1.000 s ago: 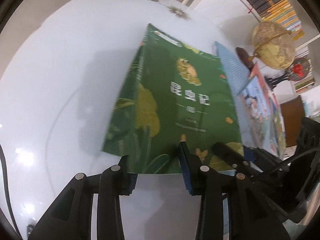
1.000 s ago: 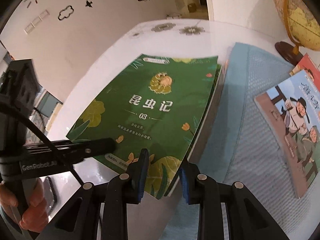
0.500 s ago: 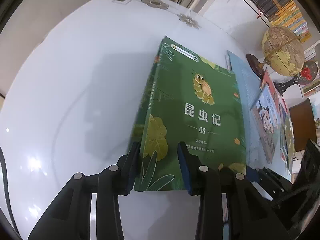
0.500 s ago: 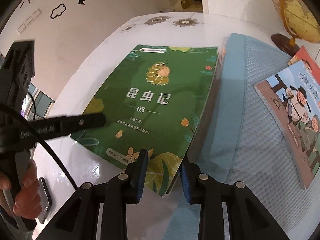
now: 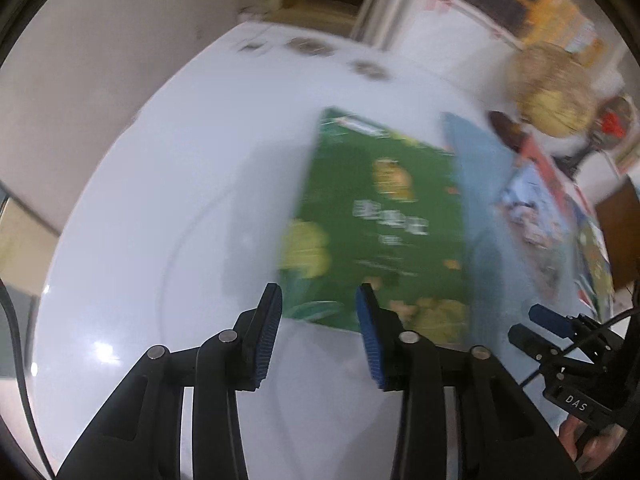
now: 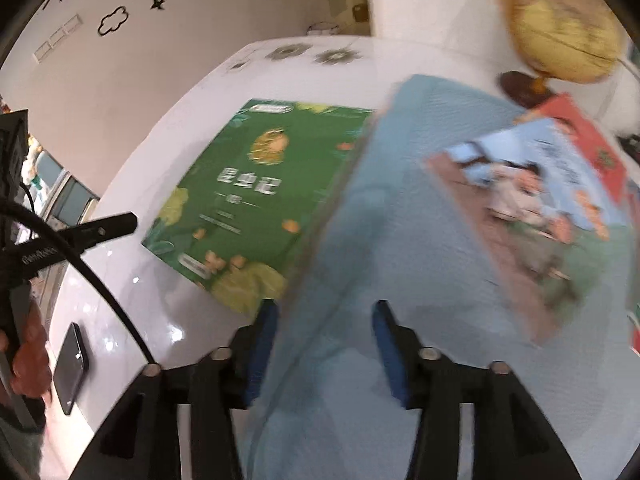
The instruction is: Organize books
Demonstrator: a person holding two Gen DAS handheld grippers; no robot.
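A green book (image 5: 384, 216) lies flat on the white table (image 5: 160, 240), its right edge against a light blue mat (image 6: 400, 240). My left gripper (image 5: 320, 320) hovers above the book's near edge. Its jaws are opening a little and the pads press on nothing. My right gripper (image 6: 324, 320) hangs over the mat, to the right of the green book (image 6: 264, 184). Its jaws are opening with nothing between them. An illustrated picture book (image 6: 532, 216) lies on the mat to the right, partly over a red book (image 6: 580, 136). Both views are blurred by motion.
A yellow globe (image 6: 560, 20) on a dark base stands at the back right. A black phone (image 6: 72, 364) lies near the table's left front edge, beside a person's hand (image 6: 28, 352). A bookshelf fills the far right background in the left wrist view.
The green book went from tilted up in both grippers to lying flat. The left gripper rose and drew back from it. The right gripper let go, opened and moved right over the mat.
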